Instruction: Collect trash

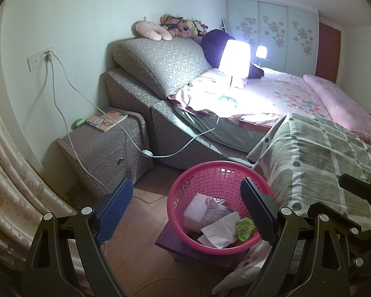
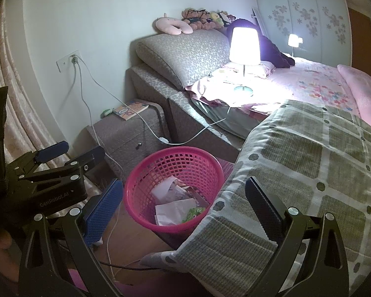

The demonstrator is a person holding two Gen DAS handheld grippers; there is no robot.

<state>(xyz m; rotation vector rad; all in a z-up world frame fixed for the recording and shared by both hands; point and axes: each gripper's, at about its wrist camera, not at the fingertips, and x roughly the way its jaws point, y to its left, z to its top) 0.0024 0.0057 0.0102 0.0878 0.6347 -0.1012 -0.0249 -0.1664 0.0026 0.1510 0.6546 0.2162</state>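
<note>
- The pink basket point(image 1: 211, 188) stands on the floor beside the bed point(image 1: 284, 94), holding crumpled paper point(image 1: 219, 231) and a green wrapper point(image 1: 244, 225).
- The left gripper point(image 1: 185, 210) hangs above it, jaws wide apart, holding nothing.
- The right gripper point(image 2: 183, 210) is likewise spread wide and empty, near the checked blanket point(image 2: 309, 163).

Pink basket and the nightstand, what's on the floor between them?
Bare wood floor with a white cord across it, between basket and nightstand, in the left wrist view.

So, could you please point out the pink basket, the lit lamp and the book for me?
pink basket point(image 1: 185, 178): left wrist view, far rim.
lit lamp point(image 1: 234, 58): left wrist view, shade.
book point(image 1: 106, 121): left wrist view, cover.
</note>
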